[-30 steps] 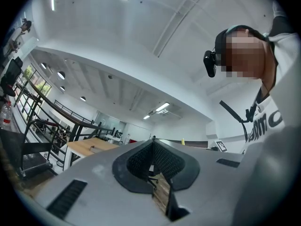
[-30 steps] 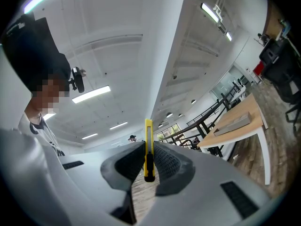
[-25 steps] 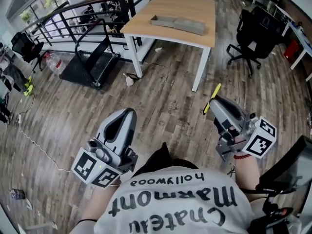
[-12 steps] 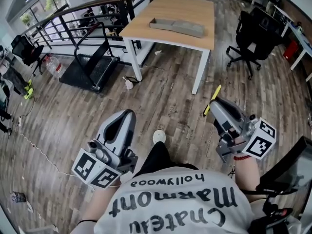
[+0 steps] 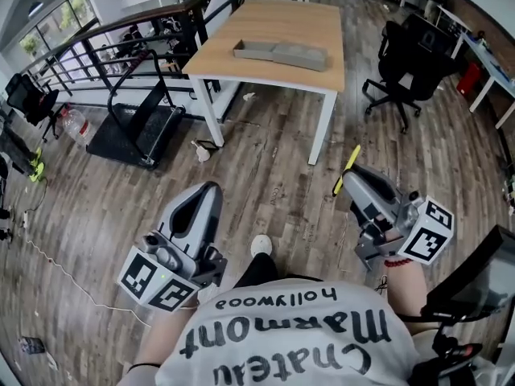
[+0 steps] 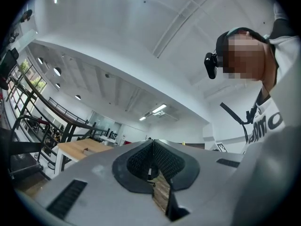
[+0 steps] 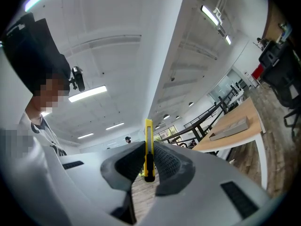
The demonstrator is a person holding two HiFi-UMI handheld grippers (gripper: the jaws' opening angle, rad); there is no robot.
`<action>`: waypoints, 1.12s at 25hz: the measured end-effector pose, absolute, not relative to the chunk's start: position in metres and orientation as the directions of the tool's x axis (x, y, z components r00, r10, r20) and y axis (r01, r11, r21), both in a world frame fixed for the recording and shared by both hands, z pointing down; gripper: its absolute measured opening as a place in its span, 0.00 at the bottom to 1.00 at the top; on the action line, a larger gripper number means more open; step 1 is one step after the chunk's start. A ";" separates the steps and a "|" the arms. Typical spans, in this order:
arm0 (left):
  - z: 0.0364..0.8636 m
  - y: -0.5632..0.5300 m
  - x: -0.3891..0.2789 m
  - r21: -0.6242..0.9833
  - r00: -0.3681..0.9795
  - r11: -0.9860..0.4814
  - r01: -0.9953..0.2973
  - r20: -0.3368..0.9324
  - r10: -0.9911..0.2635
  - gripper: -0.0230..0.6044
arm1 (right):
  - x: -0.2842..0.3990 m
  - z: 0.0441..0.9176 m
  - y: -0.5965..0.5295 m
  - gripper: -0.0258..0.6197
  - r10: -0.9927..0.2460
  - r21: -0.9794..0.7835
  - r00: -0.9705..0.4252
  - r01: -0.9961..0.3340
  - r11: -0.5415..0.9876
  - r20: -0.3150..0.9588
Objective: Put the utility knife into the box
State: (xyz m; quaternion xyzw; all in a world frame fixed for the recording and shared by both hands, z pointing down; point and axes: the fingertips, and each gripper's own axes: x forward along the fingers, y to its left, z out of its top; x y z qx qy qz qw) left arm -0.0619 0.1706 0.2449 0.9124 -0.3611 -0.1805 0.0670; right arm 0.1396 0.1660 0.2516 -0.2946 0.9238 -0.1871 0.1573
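Observation:
A yellow utility knife [image 5: 348, 167] sticks out past the tip of my right gripper [image 5: 356, 178], which is shut on it; in the right gripper view the knife [image 7: 148, 147] stands upright between the ribbed pads. My left gripper [image 5: 207, 193] is held low at the left, shut with nothing in it, its pads meeting [image 6: 151, 155]. The grey box [image 5: 279, 51] lies flat on a wooden table [image 5: 241, 39] well ahead of both grippers. The same box [image 7: 230, 127] and table appear at the right of the right gripper view.
A black office chair [image 5: 406, 59] stands right of the table. A black railing [image 5: 121, 47] and a treadmill [image 5: 141, 127] are at the left. Wooden floor lies between me and the table, with a cable [image 5: 56, 244] across it at the left. My shoe [image 5: 259, 246] shows below.
The table and box have shifted slightly left and lower in the head view as I step towards them; a shoe has come into sight. Both grippers hold the same pose.

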 end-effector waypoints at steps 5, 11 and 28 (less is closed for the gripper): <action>0.250 0.141 -0.060 0.269 0.691 -0.741 -0.615 -0.268 -0.671 0.05 | 0.138 0.257 0.139 0.13 -0.620 -0.451 -0.767 -0.500 0.739 -0.165; 0.255 0.095 -0.061 0.286 0.700 -0.746 -0.602 -0.260 -0.665 0.05 | 0.139 0.263 0.097 0.13 -0.639 -0.465 -0.753 -0.515 0.720 -0.156; 0.233 -0.033 -0.081 0.289 0.724 -0.759 -0.584 -0.237 -0.648 0.05 | 0.116 0.239 -0.027 0.13 -0.652 -0.471 -0.740 -0.520 0.712 -0.169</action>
